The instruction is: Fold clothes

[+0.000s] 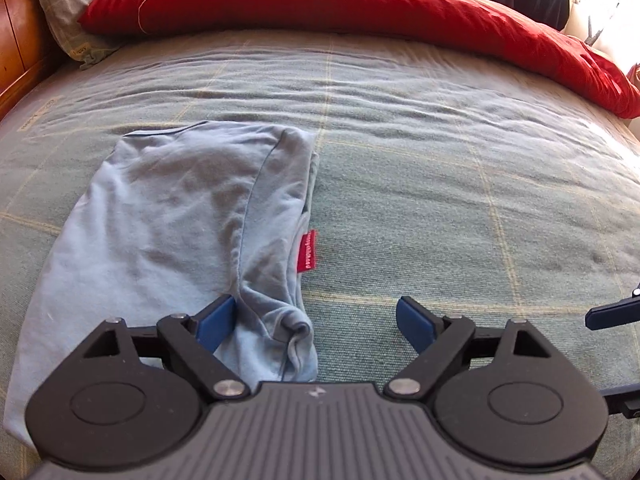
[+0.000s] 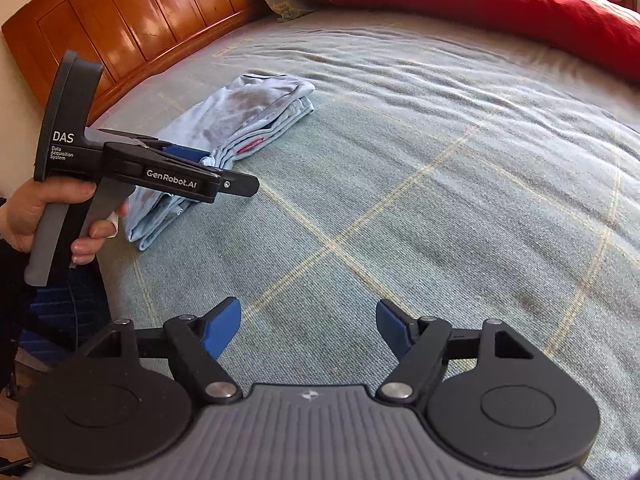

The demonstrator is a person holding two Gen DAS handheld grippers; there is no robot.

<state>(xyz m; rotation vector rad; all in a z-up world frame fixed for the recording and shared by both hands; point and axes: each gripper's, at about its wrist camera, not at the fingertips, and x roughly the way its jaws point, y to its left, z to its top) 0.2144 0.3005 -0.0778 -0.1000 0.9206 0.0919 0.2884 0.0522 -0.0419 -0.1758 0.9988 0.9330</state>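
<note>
At 10 o'clock your left gripper (image 1: 316,322), wide open, straddles shirt (image 1: 172,216) edge w/ layers stacked; grab all, right gripper (image 2: 308,326) open.

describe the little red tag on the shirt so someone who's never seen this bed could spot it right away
Start at the bed with its grey-green checked cover, and find the folded light blue shirt lying on it, away from the red duvet. Along the shirt's folded edge, a narrow red label sticks out by the neckline. It is the only red thing on the otherwise pale blue cloth.
</note>
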